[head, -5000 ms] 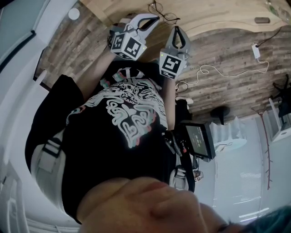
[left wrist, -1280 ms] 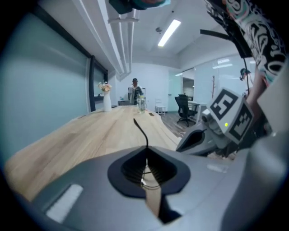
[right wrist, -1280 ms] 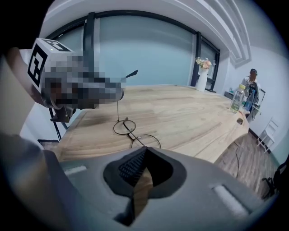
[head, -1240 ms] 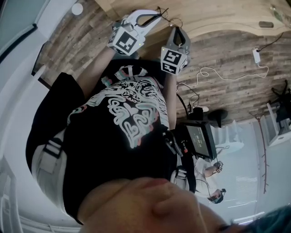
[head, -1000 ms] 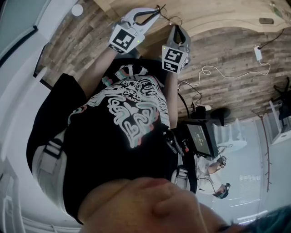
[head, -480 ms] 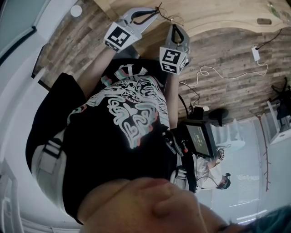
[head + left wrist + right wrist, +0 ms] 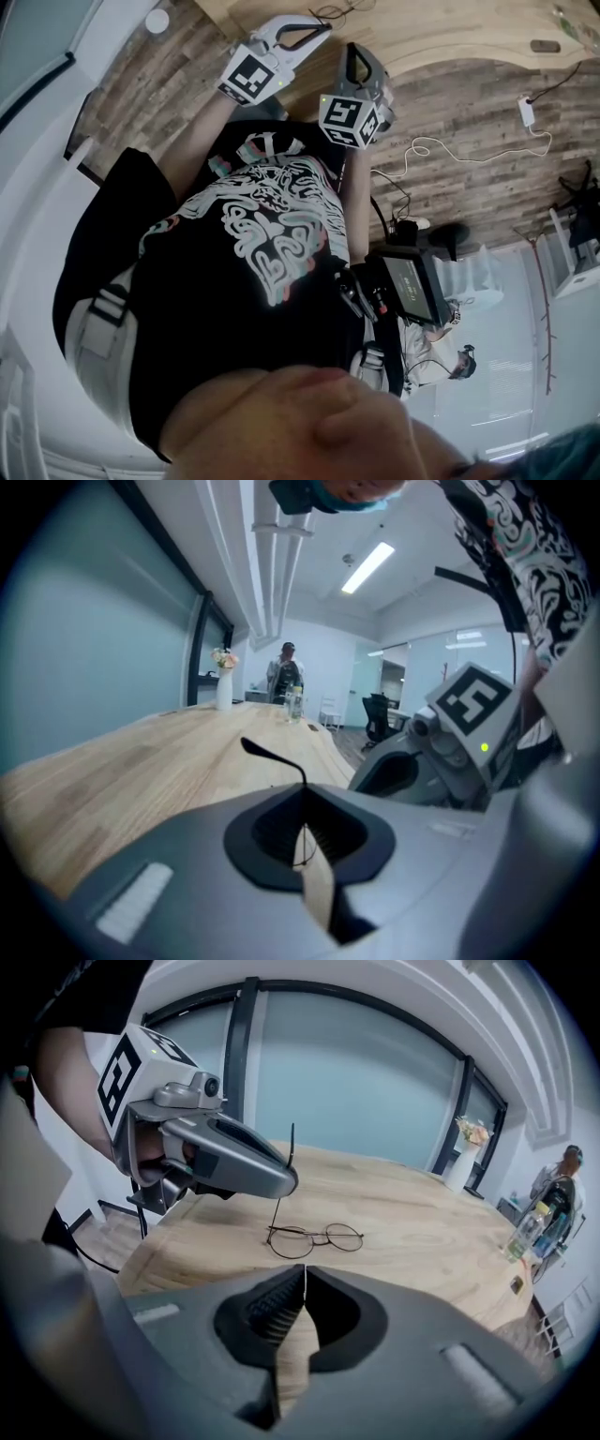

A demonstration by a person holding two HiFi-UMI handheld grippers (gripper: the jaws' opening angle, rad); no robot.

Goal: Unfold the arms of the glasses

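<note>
While my left gripper (image 7: 304, 797) is clamped tight on one thin temple arm (image 7: 278, 1211) of the glasses (image 7: 316, 1238), my right gripper (image 7: 306, 1275) has its jaws pressed together with nothing between them. From the right gripper view the glasses lie at 12 o'clock on the wooden table (image 7: 431, 1227), with the frame's long axis running from 9 o'clock to 3 o'clock. The arm I hold rises almost upright from the 9 o'clock end of the frame, and its curved tip pokes out above the left jaws. My left gripper comes in from about 10 o'clock and hangs just above that end, clear of the lenses. No gripper is at the 3 o'clock end, and the second arm is too fine for me to tell how it lies there.

I judge the next move turns on this: the free end lies nearer my right gripper than my left, ahead and slightly toward 1 o'clock. The right one would have to open and reach to that hinge while the left steadies the frame by the upright arm. Wire this thin could slip or bend under a hard pull.
</note>
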